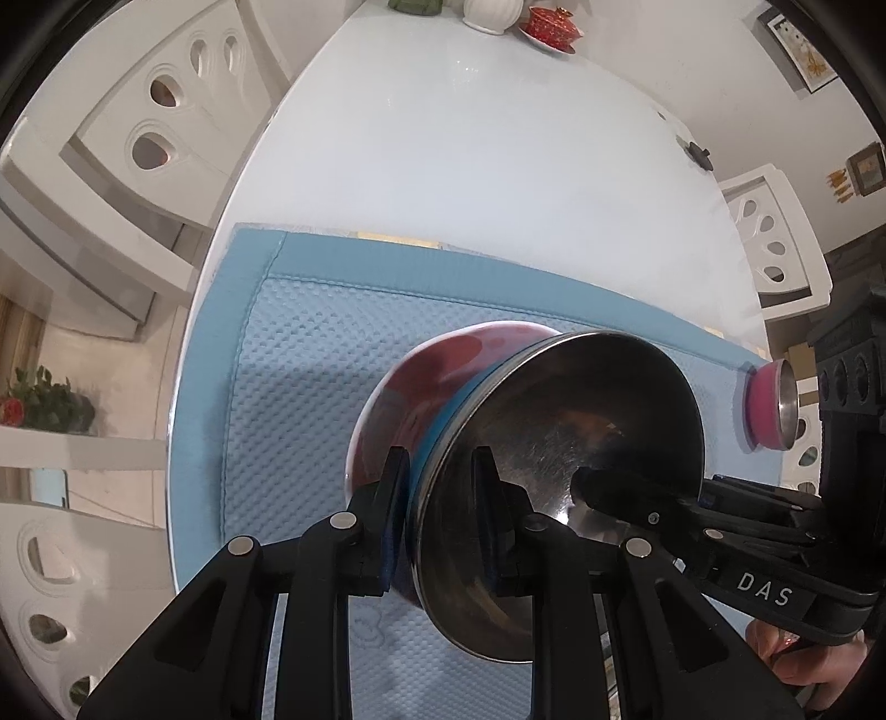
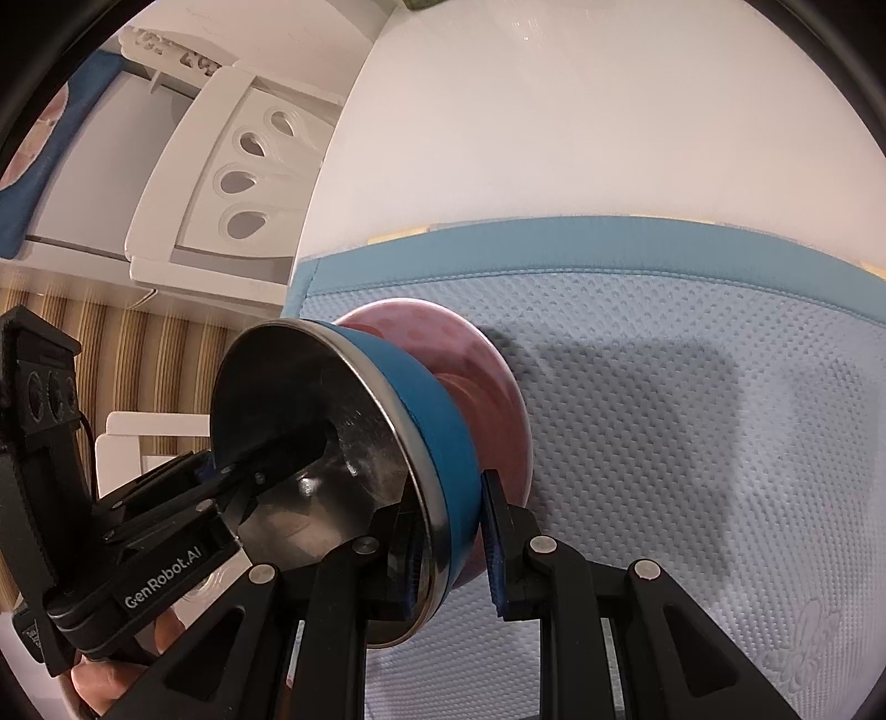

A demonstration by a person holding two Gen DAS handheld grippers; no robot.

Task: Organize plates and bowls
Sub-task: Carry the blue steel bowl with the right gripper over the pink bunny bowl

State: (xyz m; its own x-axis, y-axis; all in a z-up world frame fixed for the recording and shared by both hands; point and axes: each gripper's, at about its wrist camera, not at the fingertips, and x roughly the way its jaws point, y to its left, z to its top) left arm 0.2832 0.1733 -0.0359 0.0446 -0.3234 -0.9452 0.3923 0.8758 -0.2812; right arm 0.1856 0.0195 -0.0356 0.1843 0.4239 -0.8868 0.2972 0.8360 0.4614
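A blue bowl with a steel inside (image 1: 559,476) (image 2: 310,443) sits in a pink patterned plate or bowl (image 1: 437,376) (image 2: 470,376), both over the blue mat (image 1: 310,343) (image 2: 692,415). My left gripper (image 1: 440,487) has its fingers on either side of the blue bowl's rim, one outside, one inside. My right gripper (image 2: 448,537) straddles the rim on the opposite side in the same way, and it shows in the left wrist view (image 1: 609,493) reaching into the bowl. Both look closed on the rim.
A small pink steel-lined bowl (image 1: 769,410) stands at the mat's right edge. A white pot (image 1: 490,14) and a red lidded cup on a saucer (image 1: 551,25) stand at the far end of the white table (image 1: 470,138). White chairs (image 1: 138,138) (image 2: 232,183) flank the table.
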